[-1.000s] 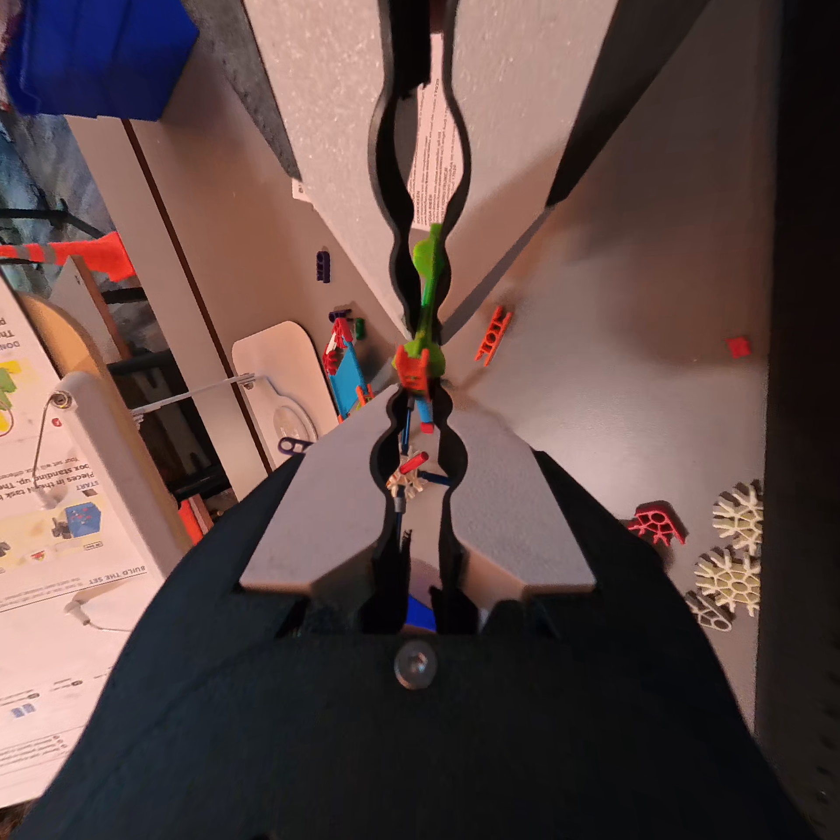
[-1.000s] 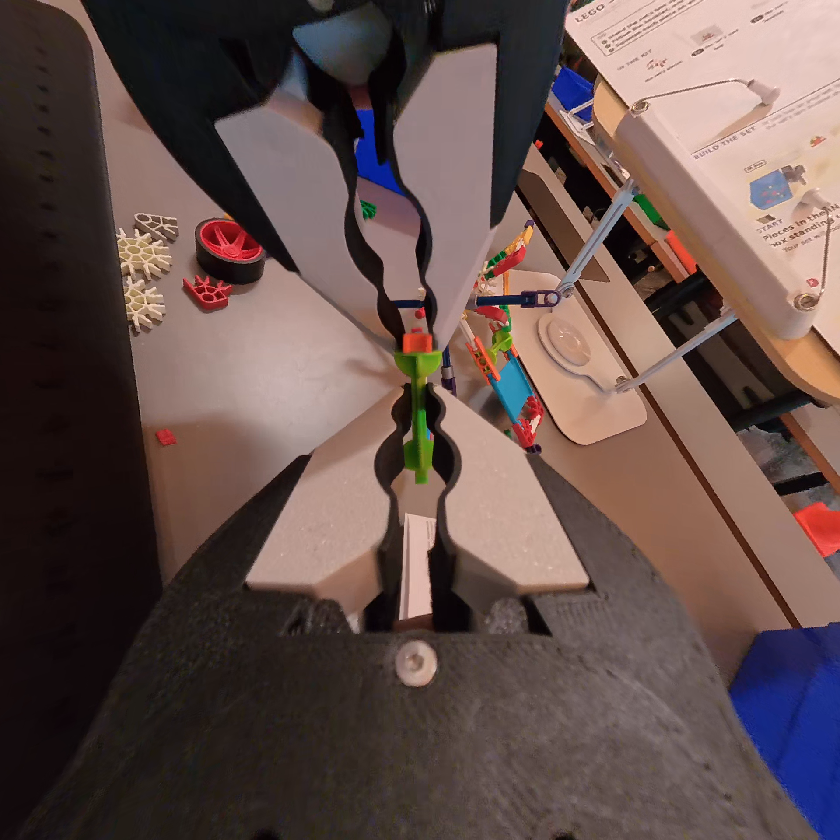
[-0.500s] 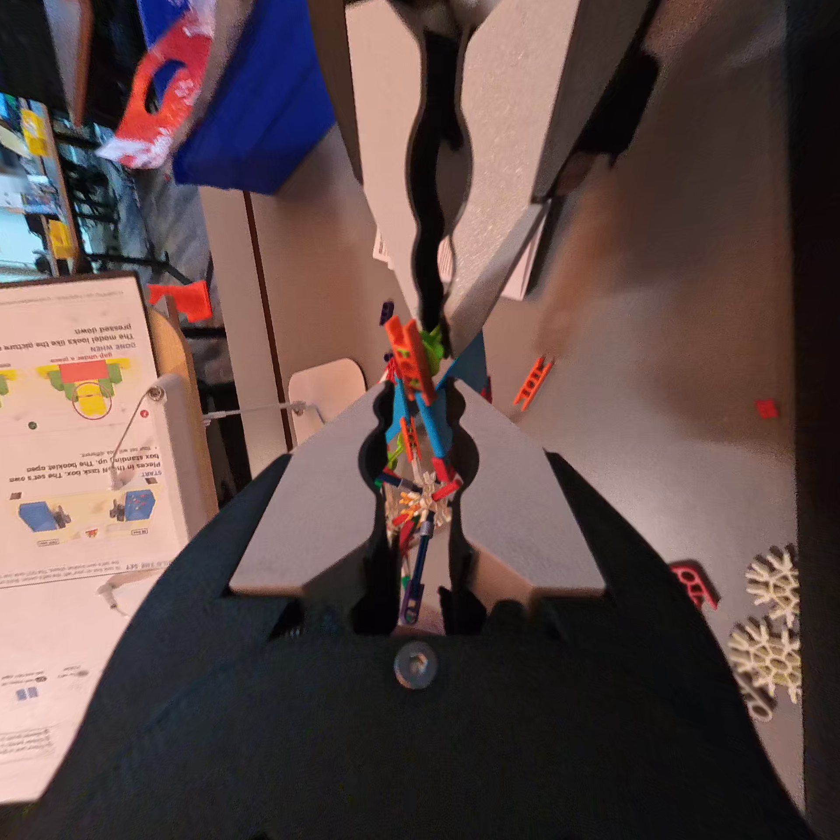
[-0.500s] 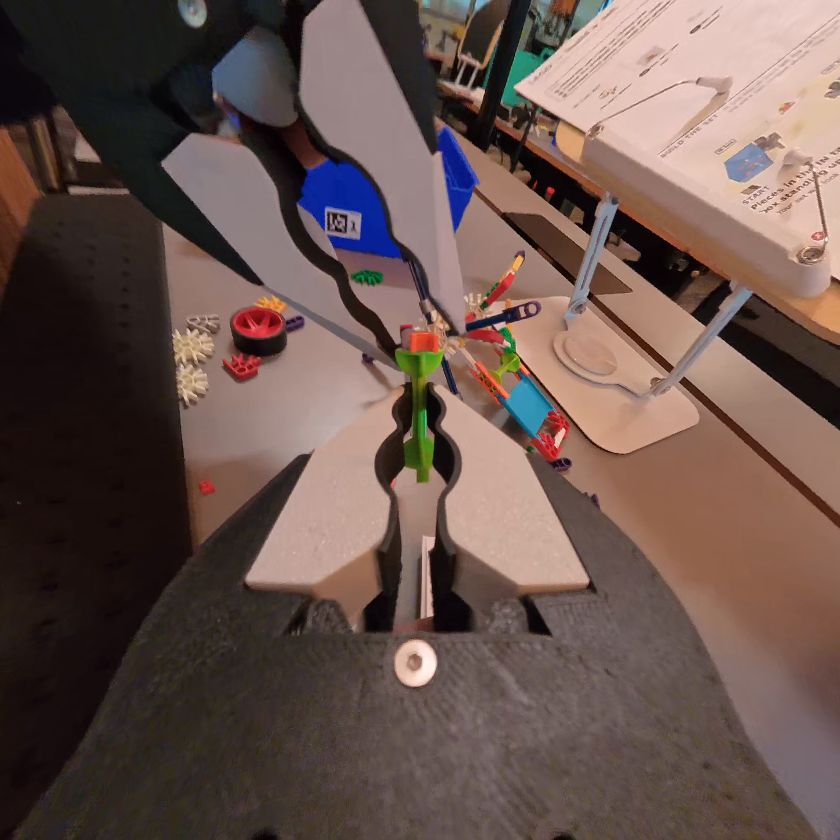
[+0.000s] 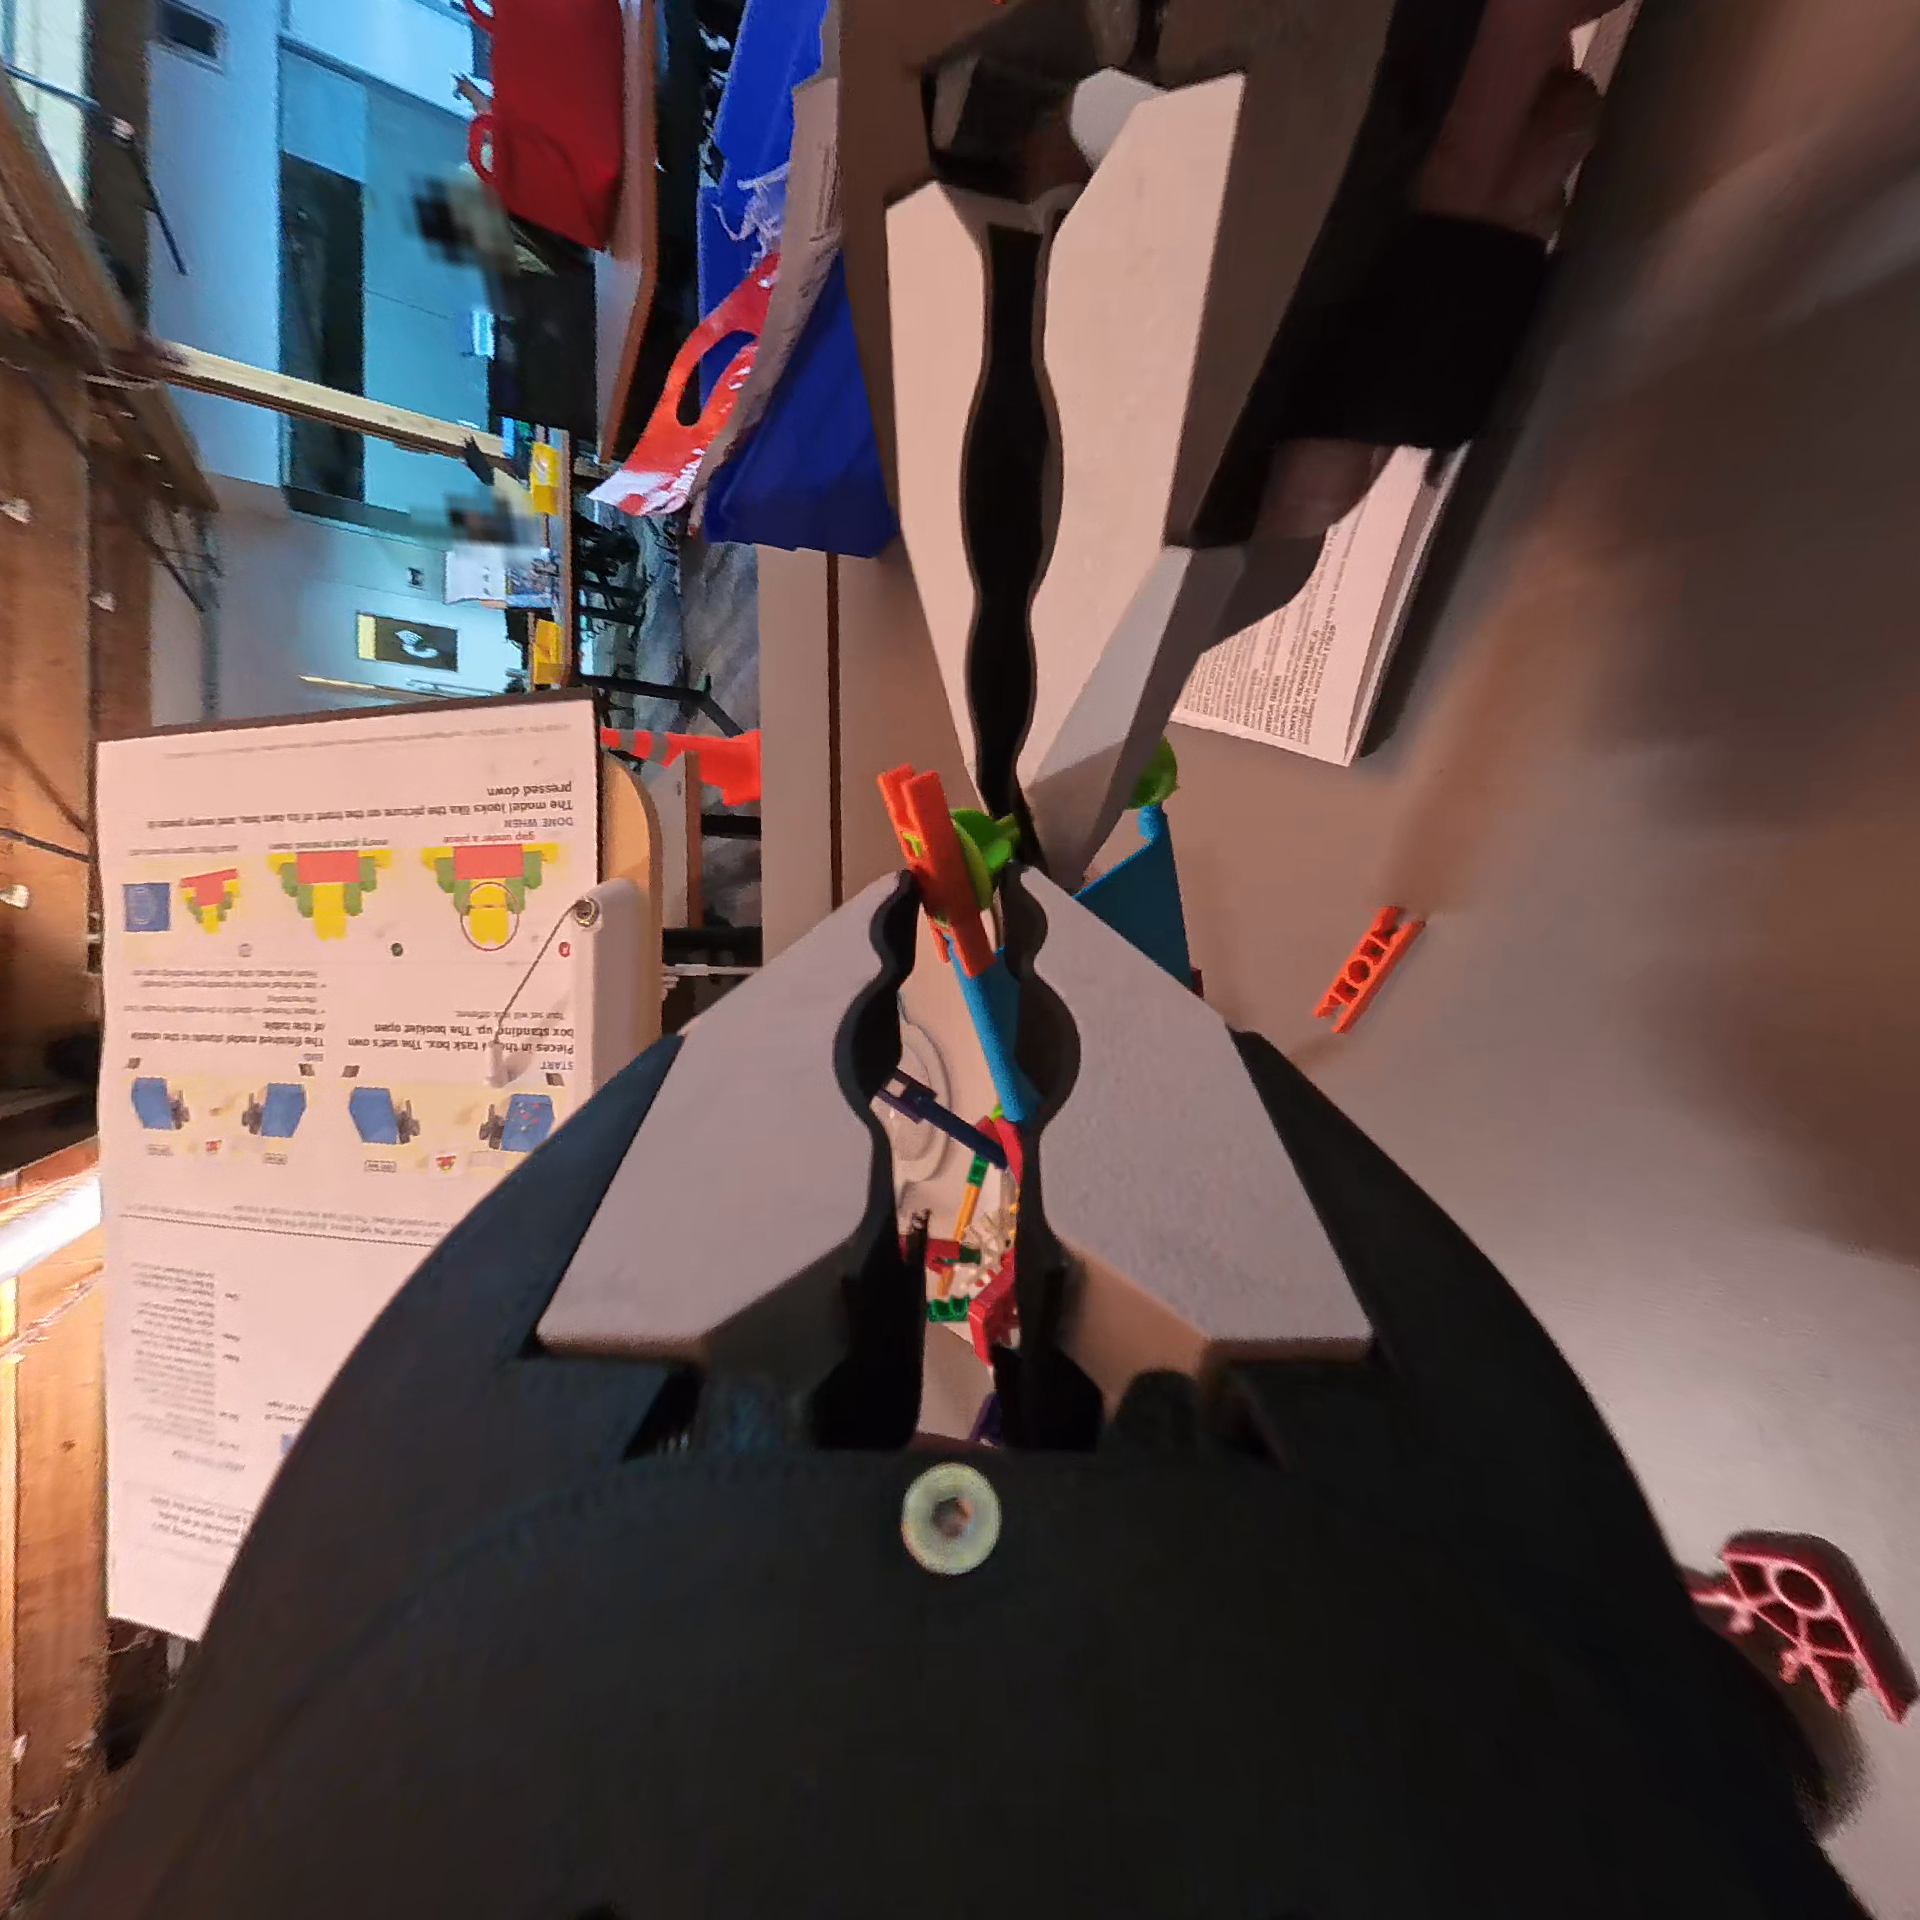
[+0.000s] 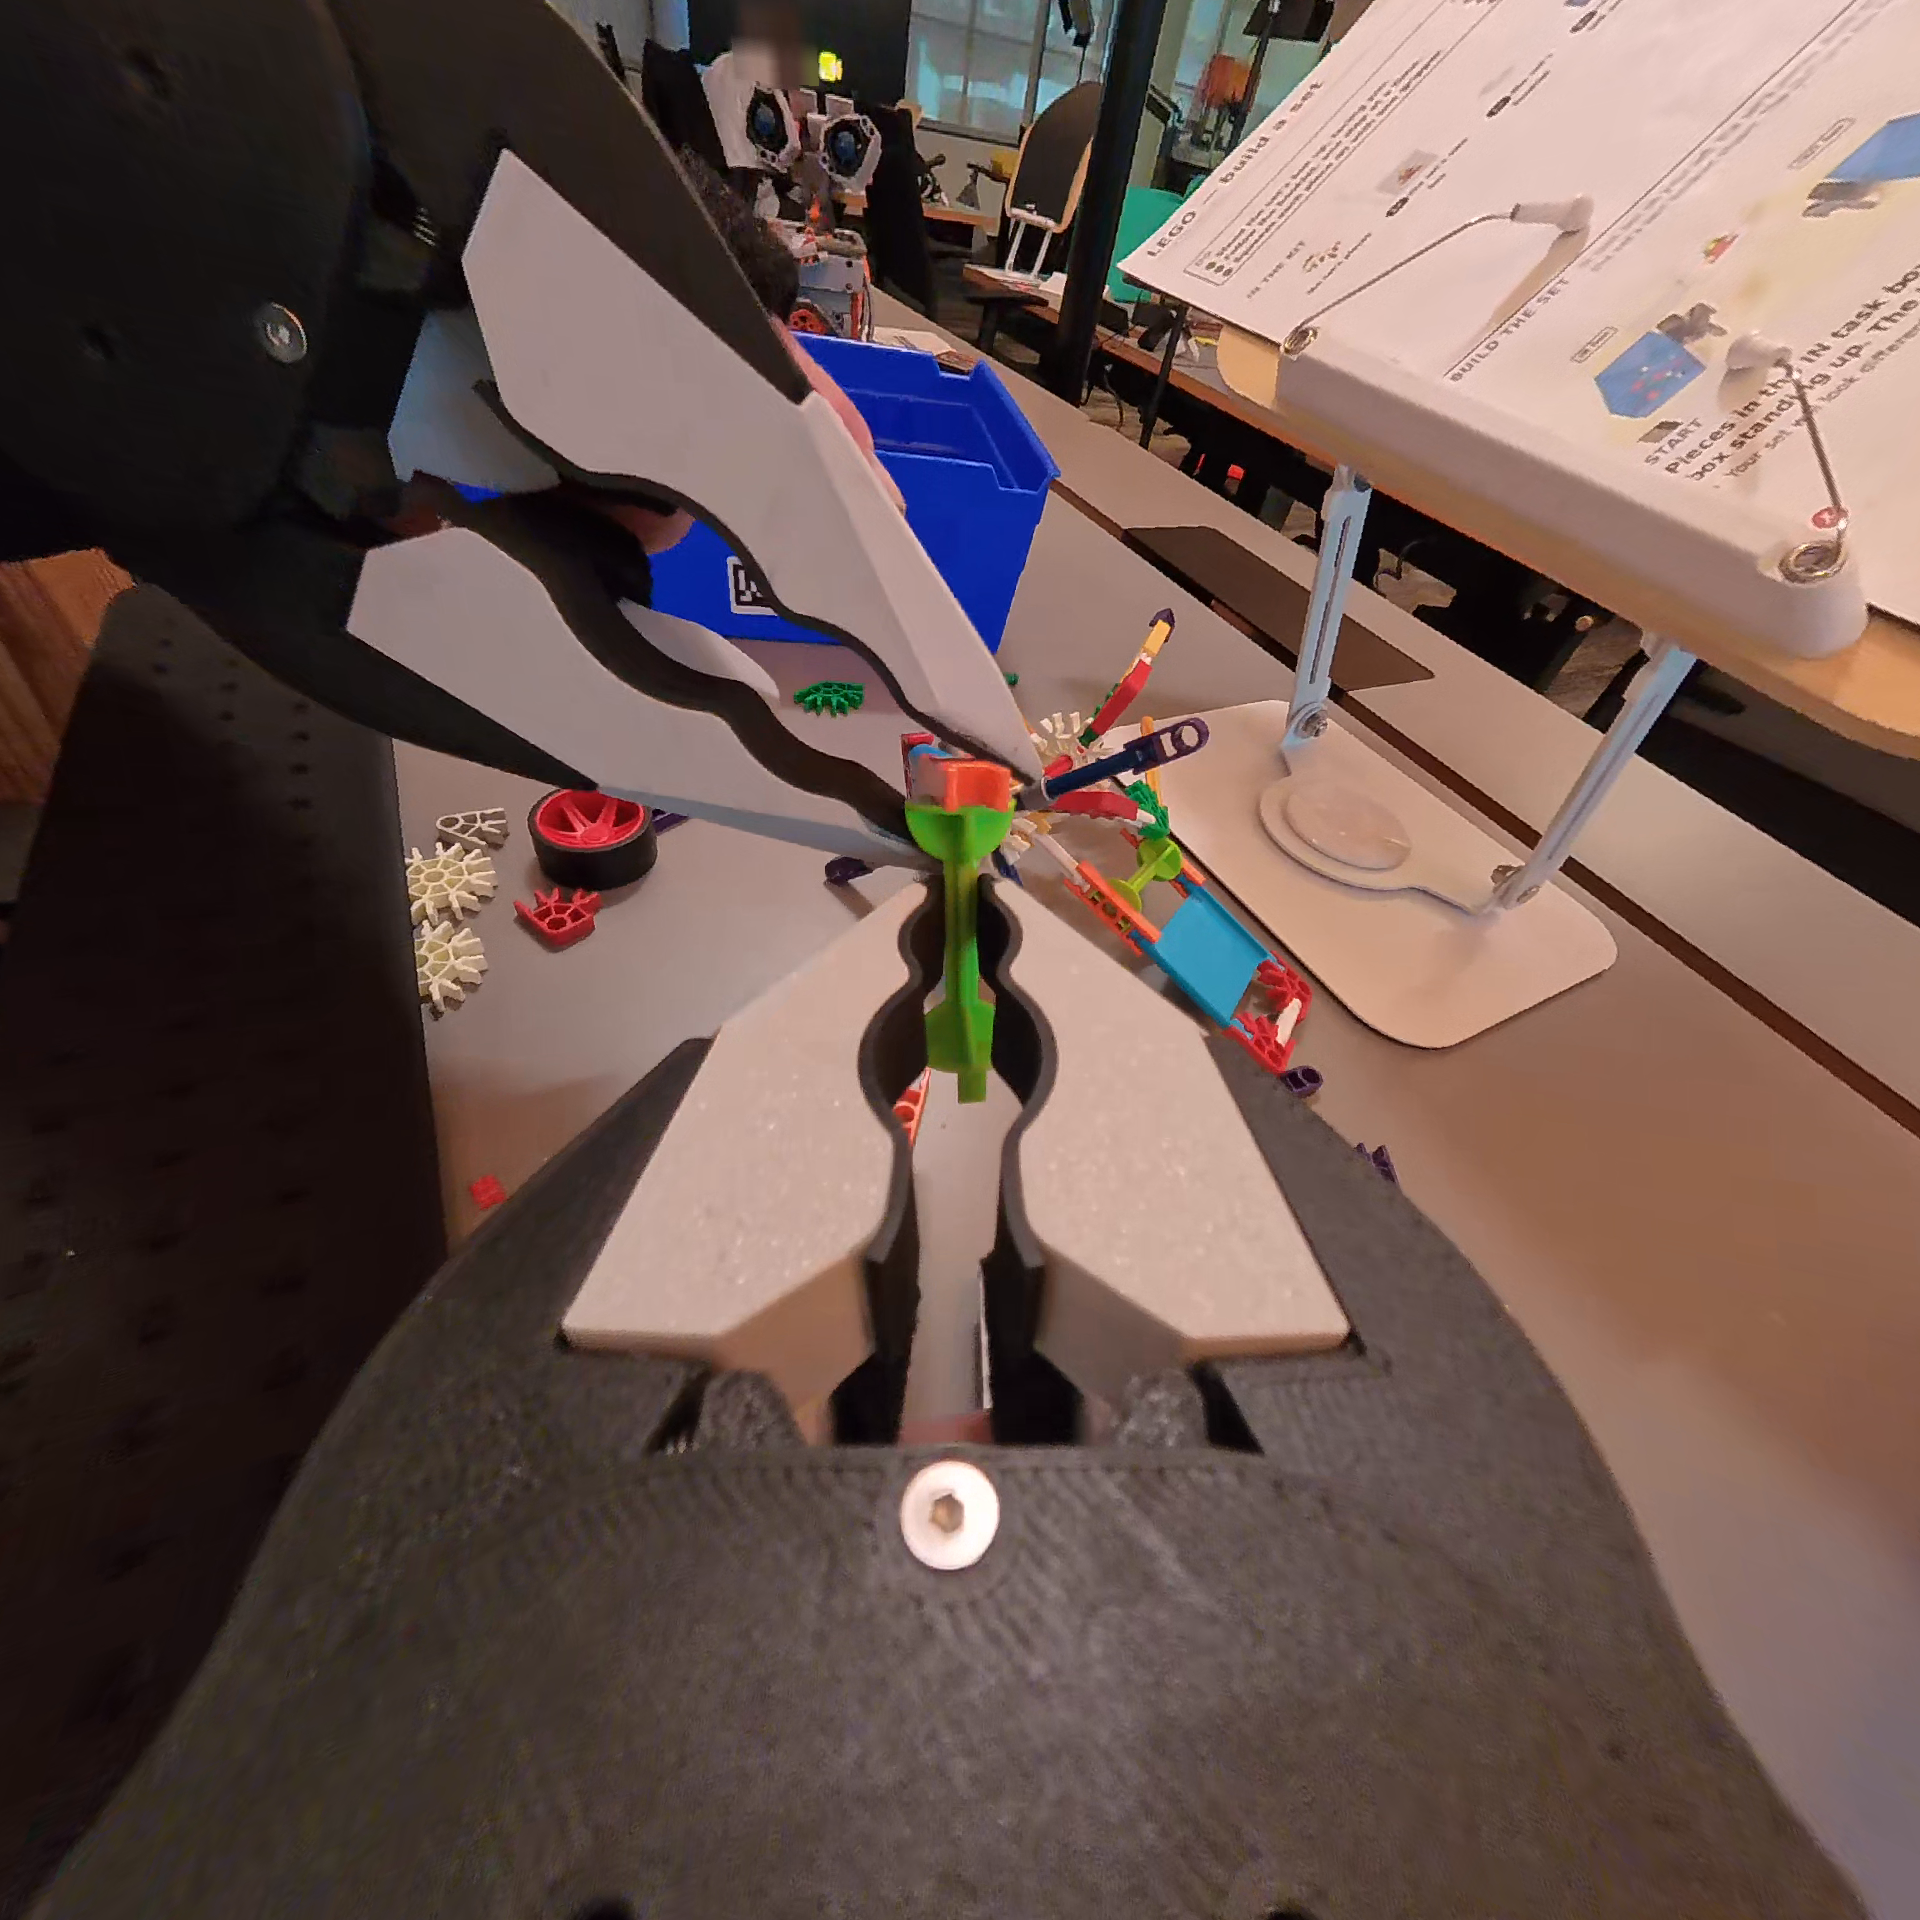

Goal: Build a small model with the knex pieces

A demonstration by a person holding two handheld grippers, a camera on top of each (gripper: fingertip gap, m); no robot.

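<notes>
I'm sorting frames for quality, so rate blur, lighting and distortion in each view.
Left wrist view: motion-smeared at the edges, the red connector and right-hand tabletop streaky; warm, dim light; only the centre around the orange piece is crisp. Right wrist view: sharper, the green rod clear; wide-angle bending curves the instruction board; background room soft.

Wrist cameras close, seemingly facing each other; both show green rod (image 6: pixel 961 940).

Grey table (image 6: pixel 1558 1195) in a dim workshop, windows (image 6: pixel 987 62) and chairs (image 6: pixel 1049 197) behind.
</notes>
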